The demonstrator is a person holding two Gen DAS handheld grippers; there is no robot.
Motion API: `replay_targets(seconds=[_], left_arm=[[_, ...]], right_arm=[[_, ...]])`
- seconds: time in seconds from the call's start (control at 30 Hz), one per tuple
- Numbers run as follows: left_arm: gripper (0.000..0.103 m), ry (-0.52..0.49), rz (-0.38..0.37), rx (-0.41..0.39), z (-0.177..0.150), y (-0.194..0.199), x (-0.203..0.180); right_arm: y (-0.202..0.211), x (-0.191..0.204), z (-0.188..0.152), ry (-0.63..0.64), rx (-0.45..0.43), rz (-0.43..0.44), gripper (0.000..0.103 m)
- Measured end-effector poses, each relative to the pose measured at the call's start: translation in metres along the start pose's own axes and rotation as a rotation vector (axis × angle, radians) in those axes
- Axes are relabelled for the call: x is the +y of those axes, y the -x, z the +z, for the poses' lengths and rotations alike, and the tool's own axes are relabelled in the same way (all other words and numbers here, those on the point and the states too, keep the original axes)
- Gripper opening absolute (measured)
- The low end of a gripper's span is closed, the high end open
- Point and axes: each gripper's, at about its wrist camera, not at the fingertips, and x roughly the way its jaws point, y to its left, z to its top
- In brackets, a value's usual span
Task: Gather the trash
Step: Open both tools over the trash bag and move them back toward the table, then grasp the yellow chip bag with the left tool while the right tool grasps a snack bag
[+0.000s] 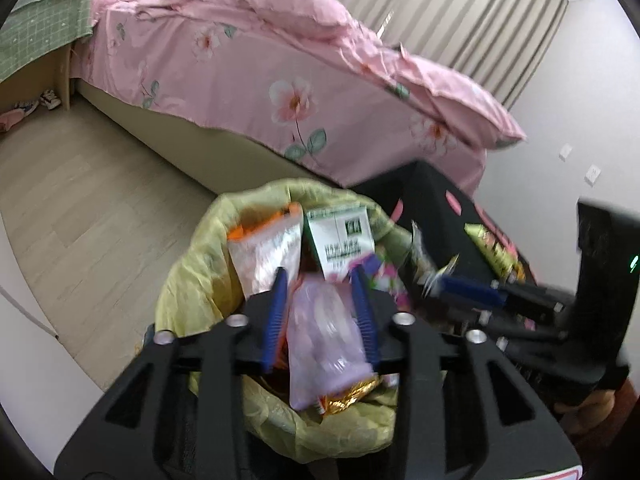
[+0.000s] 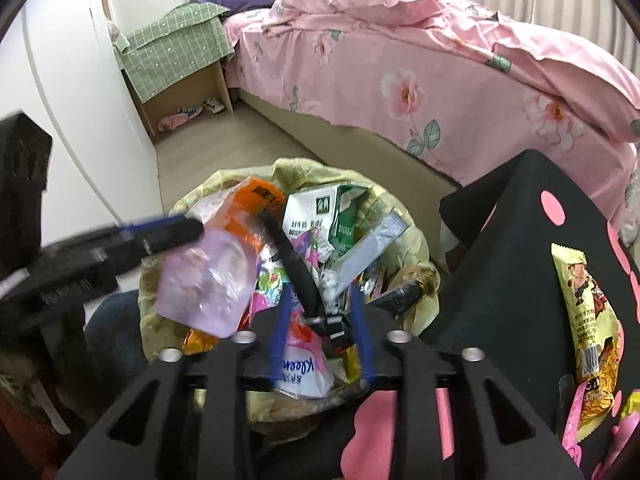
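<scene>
A bin lined with a yellow bag (image 1: 192,280) (image 2: 416,240) is full of wrappers and a green-white carton (image 1: 340,240) (image 2: 320,216). My left gripper (image 1: 320,276) is above the bin, jaws apart, with a pale purple plastic bag (image 1: 324,340) between them; whether they pinch it I cannot tell. In the right wrist view the bag (image 2: 204,284) hangs just below the left gripper's tip. My right gripper (image 2: 320,300) is open over the bin, with a black strap (image 2: 296,268) and a silver wrapper (image 2: 332,284) between its fingers. A yellow-green snack packet (image 2: 588,320) (image 1: 492,248) lies on the black table.
A black table with pink dots (image 2: 520,240) (image 1: 436,200) stands right of the bin. A bed with a pink floral cover (image 1: 260,80) (image 2: 420,80) is behind. A bedside stand under green cloth (image 2: 176,52) is at the back left. Wooden floor (image 1: 100,200) lies left of the bin.
</scene>
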Motion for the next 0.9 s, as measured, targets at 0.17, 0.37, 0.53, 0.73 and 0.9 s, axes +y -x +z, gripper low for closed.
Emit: replay_targets(seconds=[0.17,0.37,0.53,0.73,0.9], left_arm=[[0.042,0.035,0.040,-0.072,0.015,0.024,0.001],[0.048,0.016,0.047,-0.109,0.023,0.041,-0.014],[0.048,-0.034,0.018,-0.119,0.023,0.047,-0.043],[0.054,-0.177,-0.063,-0.094,0.013,0.041,-0.103],[0.054,-0.271,-0.138,-0.050,-0.002,0.030,-0.152]], right_arm=[[0.017,0.003,-0.003,0.031,-0.031,-0.014,0.038],[0.065,-0.012,-0.011,0.002,-0.112,-0.027,0.045],[0.112,-0.039,-0.024,-0.053,-0.180,-0.097,0.045],[0.174,-0.083,-0.047,-0.141,-0.264,-0.227,0.045],[0.216,-0.112,-0.072,-0.200,-0.308,-0.291,0.045]])
